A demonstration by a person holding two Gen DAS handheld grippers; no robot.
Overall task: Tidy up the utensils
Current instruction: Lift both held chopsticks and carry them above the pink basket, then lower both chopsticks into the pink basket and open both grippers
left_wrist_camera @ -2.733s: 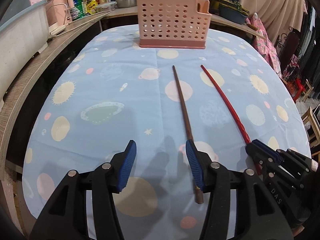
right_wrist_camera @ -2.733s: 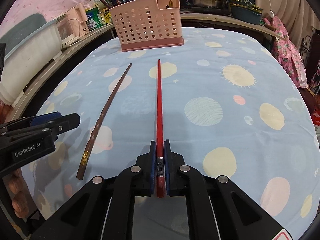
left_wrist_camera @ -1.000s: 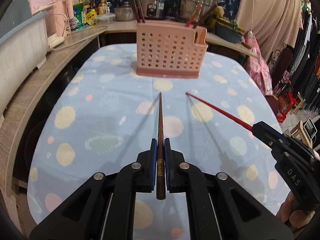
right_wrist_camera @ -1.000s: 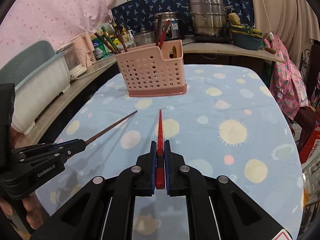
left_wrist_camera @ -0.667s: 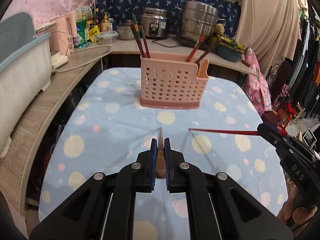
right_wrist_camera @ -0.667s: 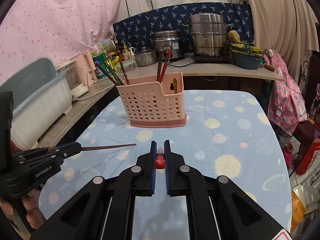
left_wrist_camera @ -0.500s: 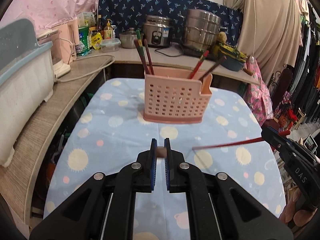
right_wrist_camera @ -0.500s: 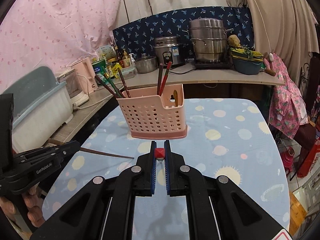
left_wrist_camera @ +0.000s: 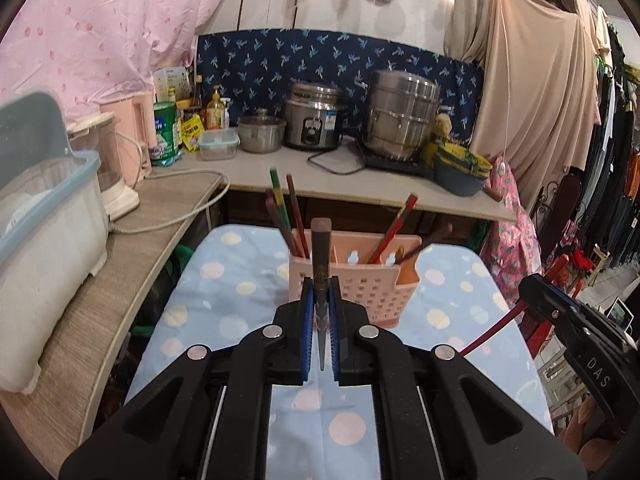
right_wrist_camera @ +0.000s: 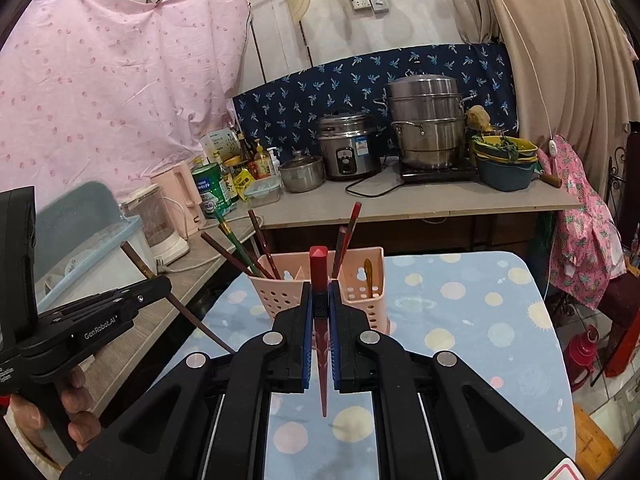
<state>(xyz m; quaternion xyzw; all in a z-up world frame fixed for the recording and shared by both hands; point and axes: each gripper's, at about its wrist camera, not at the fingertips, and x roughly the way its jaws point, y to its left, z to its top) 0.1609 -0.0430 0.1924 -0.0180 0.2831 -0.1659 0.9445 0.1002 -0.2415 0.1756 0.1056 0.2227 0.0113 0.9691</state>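
Holding one chopstick each: left gripper (left_wrist_camera: 320, 316) clamped on brown stick (left_wrist_camera: 321, 252), right gripper (right_wrist_camera: 320, 320) clamped on red stick (right_wrist_camera: 319, 276). Both sticks near-upright, tips down, clear of table. Basket (left_wrist_camera: 360, 284) ahead and below both; neither gripper clearly nearer.

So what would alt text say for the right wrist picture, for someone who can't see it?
A black hand-held gripper is shut on a red chopstick, blunt end up, above a table with a blue spotted cloth. Behind stands a pink perforated utensil basket holding more chopsticks; at left, a second hand-held gripper holds a brown chopstick.
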